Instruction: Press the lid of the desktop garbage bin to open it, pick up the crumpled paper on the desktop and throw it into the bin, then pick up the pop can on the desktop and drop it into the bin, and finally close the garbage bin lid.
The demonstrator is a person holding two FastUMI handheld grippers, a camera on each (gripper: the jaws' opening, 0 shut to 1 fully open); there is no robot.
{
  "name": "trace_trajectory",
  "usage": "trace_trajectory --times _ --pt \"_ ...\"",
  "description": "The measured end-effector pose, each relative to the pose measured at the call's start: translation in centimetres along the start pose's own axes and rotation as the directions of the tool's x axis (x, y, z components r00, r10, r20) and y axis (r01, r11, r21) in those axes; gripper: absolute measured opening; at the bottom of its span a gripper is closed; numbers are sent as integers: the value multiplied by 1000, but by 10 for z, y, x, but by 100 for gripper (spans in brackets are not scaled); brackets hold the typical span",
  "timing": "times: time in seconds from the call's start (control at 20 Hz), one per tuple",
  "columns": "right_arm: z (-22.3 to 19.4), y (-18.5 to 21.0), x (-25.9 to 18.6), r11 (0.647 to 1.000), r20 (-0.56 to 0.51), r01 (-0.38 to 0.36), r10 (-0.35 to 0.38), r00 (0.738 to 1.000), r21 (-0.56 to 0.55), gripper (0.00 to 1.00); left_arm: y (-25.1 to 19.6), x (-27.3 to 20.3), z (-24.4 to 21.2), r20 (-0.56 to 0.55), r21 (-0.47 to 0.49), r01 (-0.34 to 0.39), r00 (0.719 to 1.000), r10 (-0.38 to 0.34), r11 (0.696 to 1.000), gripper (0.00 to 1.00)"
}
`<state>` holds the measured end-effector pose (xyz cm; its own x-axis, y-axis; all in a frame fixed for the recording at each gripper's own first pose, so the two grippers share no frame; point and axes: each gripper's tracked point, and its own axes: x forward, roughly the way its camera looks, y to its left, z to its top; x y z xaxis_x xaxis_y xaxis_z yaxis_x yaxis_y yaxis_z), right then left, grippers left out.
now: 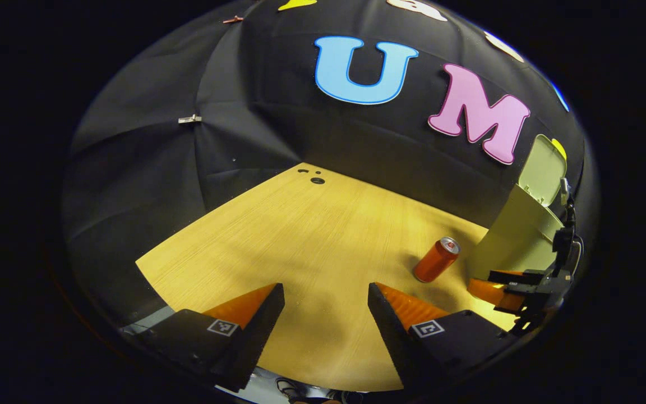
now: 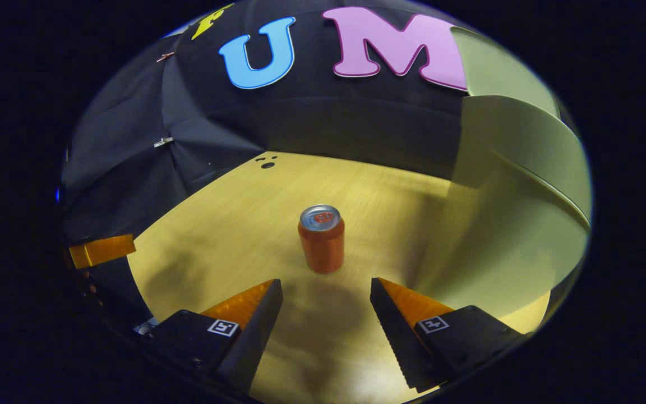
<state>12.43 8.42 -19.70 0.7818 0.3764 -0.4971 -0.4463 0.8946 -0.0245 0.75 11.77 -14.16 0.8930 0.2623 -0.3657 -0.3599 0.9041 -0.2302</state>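
An orange pop can with a silver top (image 2: 321,238) stands upright on the pale wooden desktop (image 2: 227,224), directly ahead of the right gripper (image 2: 326,292), whose fingers are spread wide with nothing between them. The can sits just beyond the fingertips, apart from both, with bare wood around it. To the can's right rises the pale green plastic desktop bin (image 2: 525,185), its lid (image 1: 543,168) tipped up and open in the left gripper view. There the can (image 1: 437,259) stands near the bin's base (image 1: 516,235), a strip of wood between them. The left gripper (image 1: 326,294) hovers well to the can's left, fingers parted and empty, over open desktop that runs back to the black cloth wall (image 1: 199,168).
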Motion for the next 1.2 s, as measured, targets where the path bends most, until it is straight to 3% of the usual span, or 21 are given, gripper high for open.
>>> trace_trajectory --times 0.6,1.2 --pt "15 5 83 999 -47 27 -29 998 -27 99 47 -13 -20 -61 -25 -103 993 102 994 96" --pt "19 -1 120 994 -46 66 -70 997 -84 98 40 -7 -39 -106 -10 -82 991 80 997 96"
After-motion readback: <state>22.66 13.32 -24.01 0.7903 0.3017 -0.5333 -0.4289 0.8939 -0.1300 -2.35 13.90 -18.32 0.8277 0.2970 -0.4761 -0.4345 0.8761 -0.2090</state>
